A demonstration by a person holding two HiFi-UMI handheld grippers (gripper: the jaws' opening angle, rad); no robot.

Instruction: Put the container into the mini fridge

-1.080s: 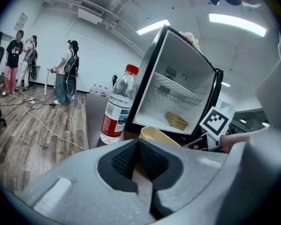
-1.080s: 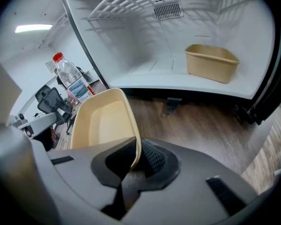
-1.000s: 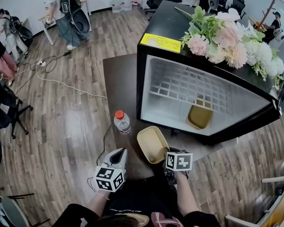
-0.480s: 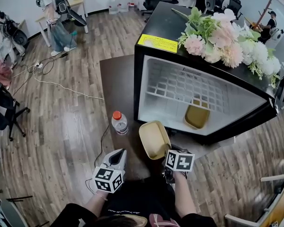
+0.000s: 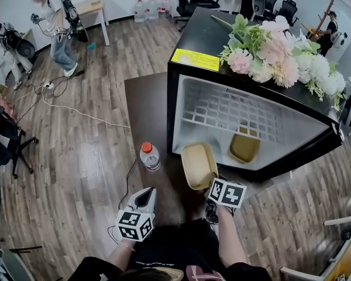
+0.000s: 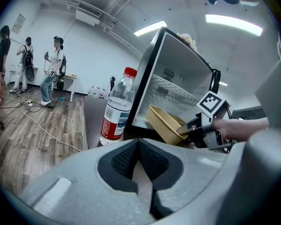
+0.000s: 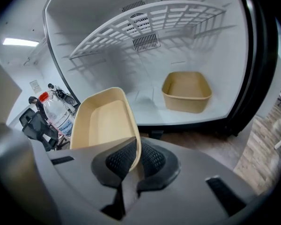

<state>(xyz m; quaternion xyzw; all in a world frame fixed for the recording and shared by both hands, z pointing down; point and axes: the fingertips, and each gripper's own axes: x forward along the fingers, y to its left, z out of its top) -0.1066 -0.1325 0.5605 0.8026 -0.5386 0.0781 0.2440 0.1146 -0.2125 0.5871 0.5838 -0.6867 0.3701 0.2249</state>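
Observation:
A tan rectangular container (image 5: 199, 165) (image 7: 105, 123) hangs tilted in front of the open mini fridge (image 5: 248, 127), held by its rim in my right gripper (image 5: 212, 183) (image 7: 133, 161), whose jaws are shut on the wall. In the left gripper view the same container (image 6: 166, 123) shows beyond the bottle. A second tan container (image 5: 245, 145) (image 7: 186, 91) sits on the fridge floor at the right. My left gripper (image 5: 145, 199) (image 6: 139, 158) stays low at the left, shut with nothing in it.
A water bottle (image 5: 150, 156) (image 6: 118, 108) with a red cap stands on the dark table (image 5: 146, 107) left of the fridge. A white wire shelf (image 7: 140, 20) spans the fridge's upper part. Flowers (image 5: 281, 48) lie on top of the fridge. People stand far left.
My right gripper has carried the container up and to the right, closer to the fridge opening. The left gripper has barely moved.

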